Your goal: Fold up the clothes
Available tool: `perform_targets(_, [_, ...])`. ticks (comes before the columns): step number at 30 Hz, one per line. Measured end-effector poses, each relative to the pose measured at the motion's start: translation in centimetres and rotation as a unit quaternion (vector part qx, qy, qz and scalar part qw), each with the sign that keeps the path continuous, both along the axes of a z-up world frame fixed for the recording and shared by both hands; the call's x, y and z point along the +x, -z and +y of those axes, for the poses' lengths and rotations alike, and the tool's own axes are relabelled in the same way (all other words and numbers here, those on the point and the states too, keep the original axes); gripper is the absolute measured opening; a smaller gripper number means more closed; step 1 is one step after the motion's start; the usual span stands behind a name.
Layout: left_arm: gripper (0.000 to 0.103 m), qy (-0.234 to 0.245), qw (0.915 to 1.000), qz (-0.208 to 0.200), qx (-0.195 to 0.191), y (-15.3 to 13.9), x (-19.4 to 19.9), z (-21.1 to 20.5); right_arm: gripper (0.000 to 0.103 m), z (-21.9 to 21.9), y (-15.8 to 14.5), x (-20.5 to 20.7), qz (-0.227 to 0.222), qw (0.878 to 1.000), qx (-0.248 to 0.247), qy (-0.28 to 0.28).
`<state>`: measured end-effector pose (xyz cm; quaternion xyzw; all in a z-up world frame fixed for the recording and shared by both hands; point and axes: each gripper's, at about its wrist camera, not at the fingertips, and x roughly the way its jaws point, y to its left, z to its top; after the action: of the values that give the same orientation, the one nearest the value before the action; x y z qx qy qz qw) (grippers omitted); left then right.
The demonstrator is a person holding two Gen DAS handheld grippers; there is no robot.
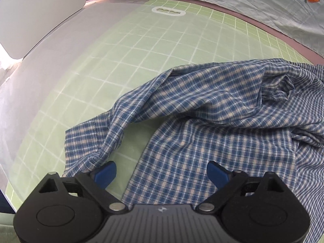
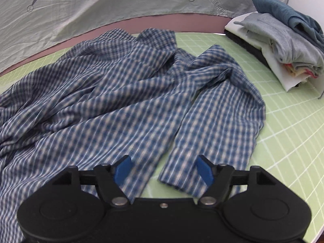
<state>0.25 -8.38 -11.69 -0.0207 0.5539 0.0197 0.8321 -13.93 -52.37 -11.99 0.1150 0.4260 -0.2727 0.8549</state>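
A blue and white plaid shirt (image 1: 212, 109) lies crumpled on a green grid mat (image 1: 141, 46). My left gripper (image 1: 162, 172) is open, low over the shirt's near edge; a twisted sleeve cuff (image 1: 81, 141) lies beside its left blue fingertip (image 1: 106, 173). In the right wrist view the shirt (image 2: 113, 93) spreads across the mat (image 2: 293, 131), with one sleeve (image 2: 218, 121) running toward me. My right gripper (image 2: 164, 170) is open just above that sleeve's cuff (image 2: 182, 180) and the shirt's hem.
A stack of folded clothes (image 2: 283, 40), grey and dark blue on top, stands at the mat's far right. A pale cloth with carrot prints (image 2: 121, 0) hangs behind the table. A white oval handle cutout (image 1: 168, 11) marks the mat's far edge.
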Motion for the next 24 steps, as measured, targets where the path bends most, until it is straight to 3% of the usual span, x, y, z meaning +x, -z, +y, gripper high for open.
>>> perform_targets(6, [0.083,0.019,0.9998,-0.002,-0.011,0.0,1.7,1.0,0.072,3.9,0.9,-0.8,-0.008,0.999,0.052,0.001])
perform_targets(11, [0.069,0.045,0.9988,-0.002,-0.020,0.6,2.7,0.2,0.059,4.8,1.4,-0.3,0.006,0.998,0.066,-0.001])
perform_targets(13, [0.055,0.051,0.9984,-0.003,-0.025,0.9,3.2,-0.2,0.058,5.0,1.4,-0.1,0.013,0.998,0.063,-0.005])
perform_targets(14, [0.052,0.048,0.9985,-0.006,-0.024,0.9,3.0,-0.2,0.054,5.1,1.4,0.0,0.019,0.998,0.055,-0.009])
perform_targets(15, [0.043,0.046,0.9985,-0.010,-0.029,0.8,2.9,-0.1,0.039,5.3,1.3,0.0,0.022,0.998,0.046,-0.020])
perform_targets(16, [0.033,0.043,0.9984,-0.013,-0.035,0.8,2.8,-0.1,0.013,5.3,1.3,0.1,0.020,0.998,0.046,-0.035])
perform_targets(17, [0.030,0.040,0.9983,-0.016,-0.040,0.7,2.7,-0.1,0.004,5.3,1.2,0.2,0.024,0.998,0.046,-0.045])
perform_targets(19, [0.013,0.037,0.9977,-0.021,-0.053,0.6,2.5,0.0,0.002,5.4,1.1,0.2,0.028,0.997,0.043,-0.058])
perform_targets(24, [0.007,0.035,0.9971,-0.042,-0.053,-0.6,1.1,-0.1,0.001,4.1,0.8,-0.5,0.029,0.997,0.043,-0.053])
